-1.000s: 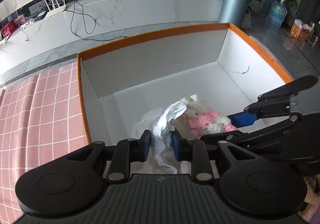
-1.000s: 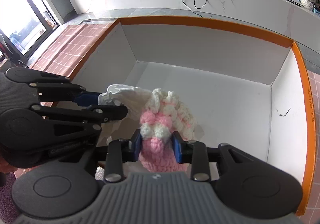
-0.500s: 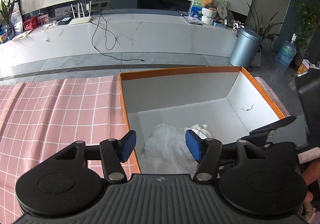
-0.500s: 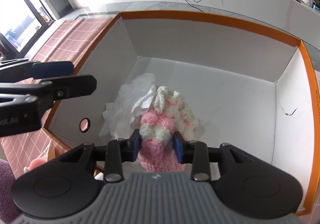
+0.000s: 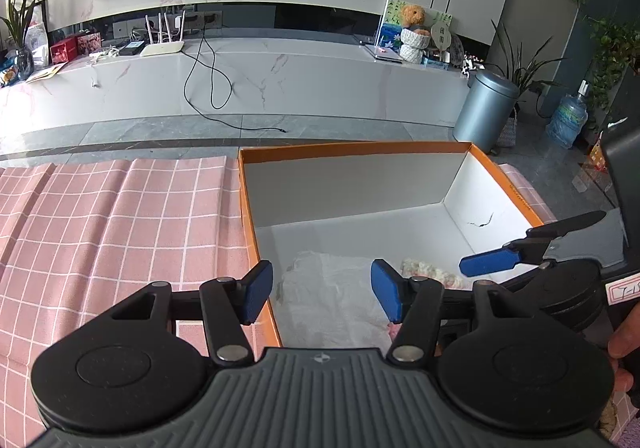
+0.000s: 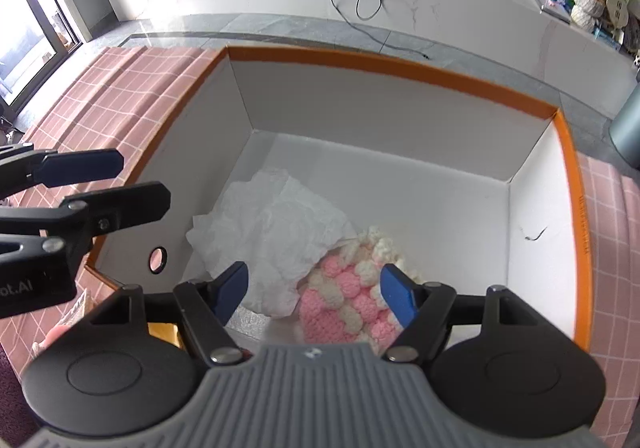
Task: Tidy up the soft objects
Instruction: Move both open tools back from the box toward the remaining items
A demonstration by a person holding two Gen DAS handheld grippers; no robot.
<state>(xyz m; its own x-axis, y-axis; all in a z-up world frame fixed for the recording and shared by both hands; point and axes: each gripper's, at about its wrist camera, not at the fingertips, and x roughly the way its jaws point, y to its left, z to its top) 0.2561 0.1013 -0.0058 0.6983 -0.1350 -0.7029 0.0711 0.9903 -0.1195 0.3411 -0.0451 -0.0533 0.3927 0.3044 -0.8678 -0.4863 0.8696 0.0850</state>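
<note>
Covering the surface is a pink checked cloth (image 5: 112, 216), and on it stands the biggest thing in view, an orange-rimmed box (image 6: 400, 66) with white inner walls. Both soft things now lie on its floor: in the right wrist view a crumpled white cloth (image 6: 276, 232) sits toward 9 o'clock from the floor's middle, near the left wall, and touching it at about 5 o'clock is a pink and cream crocheted piece (image 6: 352, 296), partly tucked under the cloth's edge. A second ago each was pinched in a tool over the box; now neither is held. The left tool (image 5: 322, 294) has let go of the white cloth and drawn back and up, its jaws standing wide with nothing pressed between them, straddling the box's near-left rim. The right tool (image 6: 314, 290) has just been opening: its blue pads (image 6: 394, 298) stand well apart, the crocheted piece lying below and between them but free of both. My reading is that these two items count as stowed, and what remains is to fetch any further soft things. At 8 o'clock outside the box something pale pink shows, too hidden to name.
</note>
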